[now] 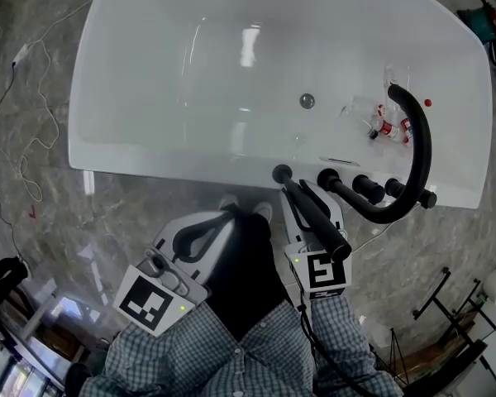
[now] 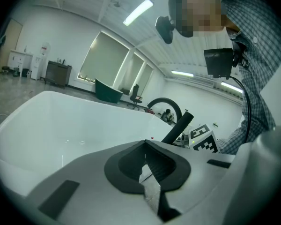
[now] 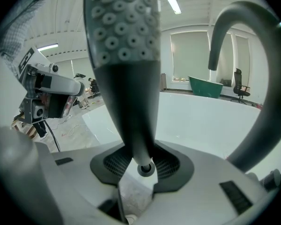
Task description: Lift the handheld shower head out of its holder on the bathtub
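Right gripper [image 3: 141, 175] has its two jaws closed on the thin lower part of the black stick-shaped handheld shower head [image 3: 126, 55]. The dotted nozzle face rises close to this gripper's camera, and the narrow end with a small hole shows free at the jaw tips. In the head view this end lies just beside a round black fitting [image 1: 281, 172] on the rim of the white glossy bathtub [image 1: 190, 56]. A black curved spout [image 1: 419, 143] stands further along the same rim. Left gripper [image 2: 147, 170] has its jaws together and holds nothing, over the grey floor beside the tub.
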The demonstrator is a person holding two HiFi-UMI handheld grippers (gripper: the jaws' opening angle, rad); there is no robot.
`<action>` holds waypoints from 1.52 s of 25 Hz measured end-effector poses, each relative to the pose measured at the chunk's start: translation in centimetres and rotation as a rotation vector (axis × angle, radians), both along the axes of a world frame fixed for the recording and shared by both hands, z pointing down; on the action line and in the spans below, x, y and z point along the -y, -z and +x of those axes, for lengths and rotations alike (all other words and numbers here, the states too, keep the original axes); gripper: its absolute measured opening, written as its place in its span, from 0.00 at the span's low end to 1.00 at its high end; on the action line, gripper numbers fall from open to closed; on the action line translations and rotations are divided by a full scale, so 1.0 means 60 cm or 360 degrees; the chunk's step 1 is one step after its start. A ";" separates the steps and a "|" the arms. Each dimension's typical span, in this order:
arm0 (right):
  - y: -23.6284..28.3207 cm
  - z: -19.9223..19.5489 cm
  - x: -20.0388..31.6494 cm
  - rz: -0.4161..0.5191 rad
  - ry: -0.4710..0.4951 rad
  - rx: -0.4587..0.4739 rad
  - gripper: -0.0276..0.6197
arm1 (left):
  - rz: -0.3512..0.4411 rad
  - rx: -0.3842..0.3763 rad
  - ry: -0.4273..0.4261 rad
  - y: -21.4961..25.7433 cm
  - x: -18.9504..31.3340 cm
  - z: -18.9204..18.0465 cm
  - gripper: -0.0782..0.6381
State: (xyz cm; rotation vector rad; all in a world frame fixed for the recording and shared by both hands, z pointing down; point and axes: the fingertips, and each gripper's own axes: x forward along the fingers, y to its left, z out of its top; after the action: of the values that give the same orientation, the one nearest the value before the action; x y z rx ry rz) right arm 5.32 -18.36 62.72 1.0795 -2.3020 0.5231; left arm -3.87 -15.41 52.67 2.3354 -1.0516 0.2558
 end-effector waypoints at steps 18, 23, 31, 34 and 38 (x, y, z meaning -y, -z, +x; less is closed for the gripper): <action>0.120 0.010 -0.014 -0.0002 0.0009 0.0008 0.24 | 0.0081 -0.0011 -0.0040 0.104 -0.014 0.027 0.12; 0.153 0.016 -0.022 0.0010 0.0031 -0.0011 0.24 | 0.0122 0.0010 -0.0055 0.135 -0.018 0.029 0.12; 0.228 0.013 -0.019 0.0005 -0.0007 -0.0017 0.24 | 0.0172 0.0019 -0.0079 0.194 -0.027 0.027 0.12; 0.256 0.017 -0.020 0.0020 -0.0016 -0.0020 0.24 | 0.0196 0.0026 -0.0092 0.219 -0.028 0.027 0.12; 0.290 0.019 -0.030 0.0019 -0.0021 -0.0008 0.24 | 0.0223 0.0039 -0.0109 0.247 -0.031 0.026 0.12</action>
State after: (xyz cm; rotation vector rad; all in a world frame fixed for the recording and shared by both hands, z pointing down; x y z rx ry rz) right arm 6.47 -16.57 45.33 1.1010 -2.2977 0.5118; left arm -2.29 -13.54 37.83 2.5026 -1.0323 0.2447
